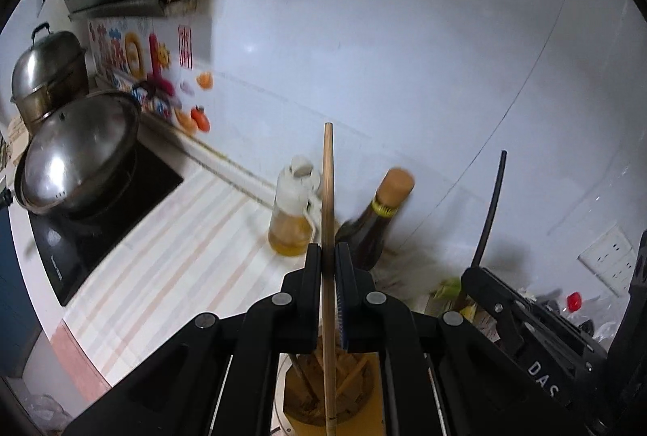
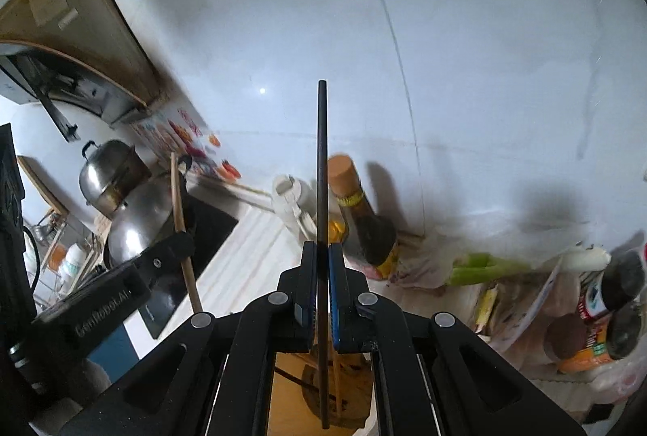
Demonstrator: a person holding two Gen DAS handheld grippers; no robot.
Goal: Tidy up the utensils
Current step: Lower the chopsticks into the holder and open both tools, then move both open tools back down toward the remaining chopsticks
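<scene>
I had the left gripper (image 1: 328, 254) with jaws shut tight on a wooden chopstick (image 1: 327, 193) and the right gripper (image 2: 322, 254) on a black chopstick (image 2: 322, 161), both above the holder (image 1: 331, 399), needing careful lowering in next.

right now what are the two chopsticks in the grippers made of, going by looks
Left gripper's chopstick: pale tan, matte, tapered, probably bamboo or wood. Right gripper's chopstick: uniformly black with a smooth dull surface, possibly lacquered wood or plastic; the pictures leave that open.
</scene>
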